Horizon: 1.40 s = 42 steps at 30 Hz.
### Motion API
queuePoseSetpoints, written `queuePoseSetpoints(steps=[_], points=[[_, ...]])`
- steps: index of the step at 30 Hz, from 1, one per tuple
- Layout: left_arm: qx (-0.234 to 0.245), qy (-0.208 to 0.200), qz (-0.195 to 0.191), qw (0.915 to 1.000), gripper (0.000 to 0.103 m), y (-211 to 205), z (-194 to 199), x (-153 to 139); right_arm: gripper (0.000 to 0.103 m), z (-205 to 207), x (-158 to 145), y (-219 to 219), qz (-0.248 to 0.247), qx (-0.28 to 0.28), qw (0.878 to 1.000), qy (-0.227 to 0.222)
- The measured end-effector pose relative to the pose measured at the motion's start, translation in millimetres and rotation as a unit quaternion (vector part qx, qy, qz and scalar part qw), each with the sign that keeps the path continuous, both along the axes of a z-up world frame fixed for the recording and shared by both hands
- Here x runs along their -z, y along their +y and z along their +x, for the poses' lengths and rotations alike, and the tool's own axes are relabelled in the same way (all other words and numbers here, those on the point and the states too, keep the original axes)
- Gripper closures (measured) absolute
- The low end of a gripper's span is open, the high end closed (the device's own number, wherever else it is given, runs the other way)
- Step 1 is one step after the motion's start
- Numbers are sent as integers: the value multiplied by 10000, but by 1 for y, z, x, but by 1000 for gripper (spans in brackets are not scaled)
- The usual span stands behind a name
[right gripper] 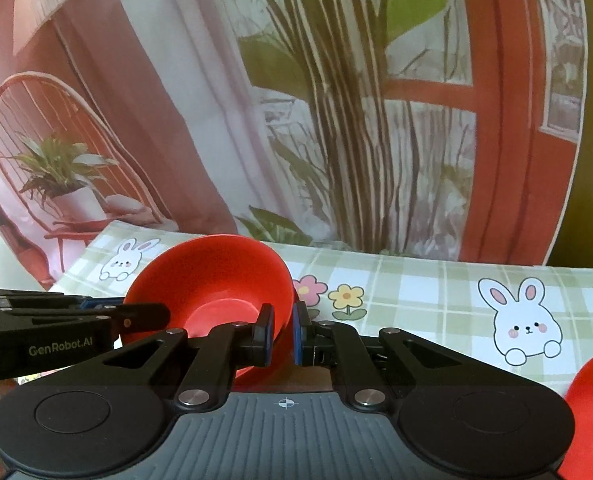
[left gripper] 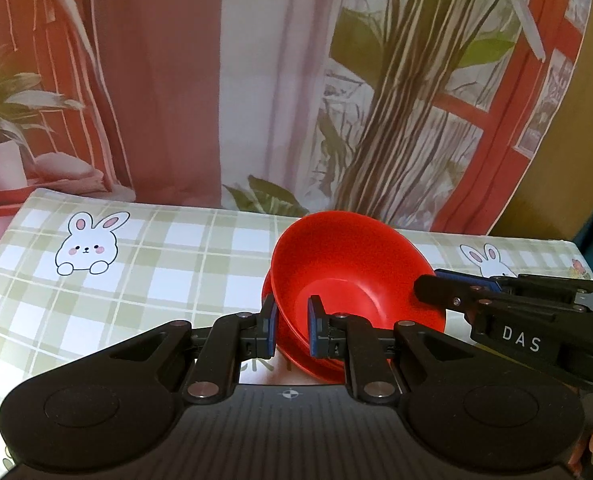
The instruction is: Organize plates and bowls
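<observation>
I see the desk (left gripper: 144, 264) under a green checked cloth with rabbit prints; its far edge runs just in front of a printed backdrop (left gripper: 176, 80) of curtains and plants. To the left of the red bowl (left gripper: 348, 264) the cloth lies bare all the way to the rabbit print (left gripper: 86, 246), so there is open room on that side. To the right, the cloth is mostly bare up to the desk's right corner.

My left hand-held gripper (left gripper: 293, 326) is clenched on the near rim of the bowl, one pad inside the wall and one outside. The bowl is tilted, its opening turned toward me, and nothing is in it. A second red rim shows just beneath it, as if another red dish (left gripper: 316, 368) sits nested under it; I cannot tell whether that is a bowl or a plate.

My right hand-held gripper (right gripper: 283, 330) is clamped on the same bowl's rim from the other side, again with the wall between its pads. In the right wrist view another red dish edge (right gripper: 592, 412) shows at the lower right, well apart from the held bowl.
</observation>
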<state>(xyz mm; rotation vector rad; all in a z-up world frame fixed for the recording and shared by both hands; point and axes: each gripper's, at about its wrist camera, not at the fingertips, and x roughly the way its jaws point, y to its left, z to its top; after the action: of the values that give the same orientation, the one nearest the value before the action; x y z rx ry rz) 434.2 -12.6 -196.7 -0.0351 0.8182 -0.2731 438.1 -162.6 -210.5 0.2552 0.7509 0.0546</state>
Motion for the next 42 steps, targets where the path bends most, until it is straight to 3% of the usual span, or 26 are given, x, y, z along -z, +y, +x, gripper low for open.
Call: queuePoseSetpoints(steps=[8, 11, 13, 14, 22, 30, 37, 42], points=[[-4, -32, 177, 9998, 84, -8, 0, 7, 93, -3, 8, -1, 54, 32, 9999, 142], [-15, -24, 143, 9999, 77, -8, 1, 7, 89, -5, 6, -2, 108, 62, 9998, 156], [-142, -37, 241, 9996, 58, -8, -1, 4, 86, -10, 3, -5, 173, 135, 9997, 127], [-201, -79, 293, 9993, 56, -9, -2, 2, 85, -13, 0, -7, 227, 160, 9996, 97], [-159, -444, 247, 9986, 56, -19, -18, -30, 85, -53, -28, -36, 449, 505, 9972, -320], [326, -861, -119, 9957, 56, -66, -46, -65, 85, -113, -55, -82, 270, 1156, 9894, -830], [929, -883, -319, 9912, 56, -120, -71, -58, 85, -160, -50, -122, 37, 1960, 9765, -892], [1283, -696, -309, 9888, 56, -157, -74, -39, 85, -176, -30, -148, 12, 2335, 9705, -604]])
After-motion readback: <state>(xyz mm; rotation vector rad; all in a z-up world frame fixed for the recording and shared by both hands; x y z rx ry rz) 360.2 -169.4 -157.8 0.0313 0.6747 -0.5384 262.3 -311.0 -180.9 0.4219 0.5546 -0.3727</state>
